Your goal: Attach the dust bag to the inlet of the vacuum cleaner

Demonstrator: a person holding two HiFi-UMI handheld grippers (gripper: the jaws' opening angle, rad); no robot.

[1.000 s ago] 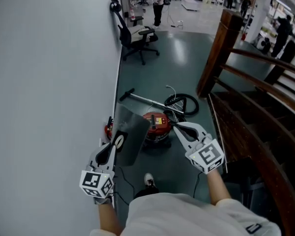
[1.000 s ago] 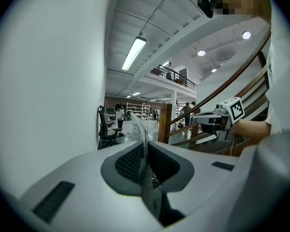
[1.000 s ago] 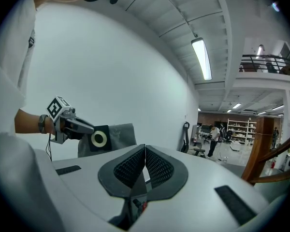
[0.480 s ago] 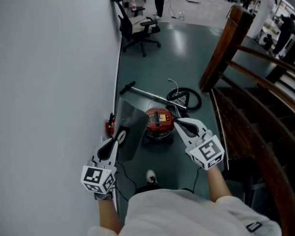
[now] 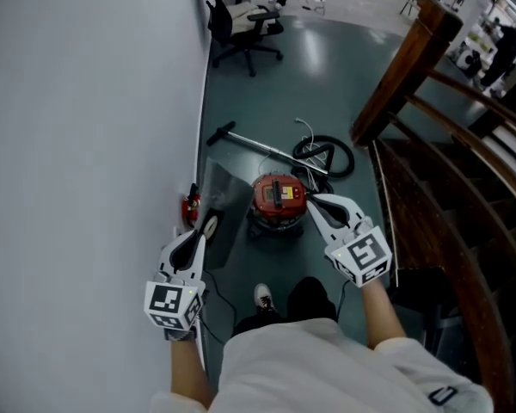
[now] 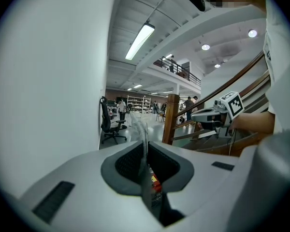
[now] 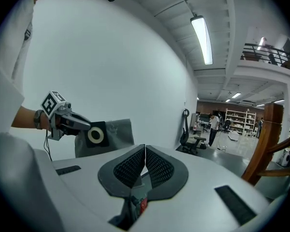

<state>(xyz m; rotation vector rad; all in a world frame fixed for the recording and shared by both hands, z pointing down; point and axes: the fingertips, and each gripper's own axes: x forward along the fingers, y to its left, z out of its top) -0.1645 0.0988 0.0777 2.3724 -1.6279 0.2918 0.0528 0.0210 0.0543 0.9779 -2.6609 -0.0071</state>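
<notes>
Left claw (image 5: 208,227): clamped on dust bag (image 5: 226,206), hanging left of vacuum cleaner (image 5: 278,198) on floor (image 5: 327,76). Right claw (image 5: 315,203): shut, empty. Lower slowly, square collar hole (image 7: 96,136) with inlet, press home.

One vacuum cleaner (image 5: 278,198), one dust bag (image 5: 227,198), one chair (image 5: 245,29).

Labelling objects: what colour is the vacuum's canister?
The vacuum cleaner is red, yellow label on top; clearest in the head view.
</notes>
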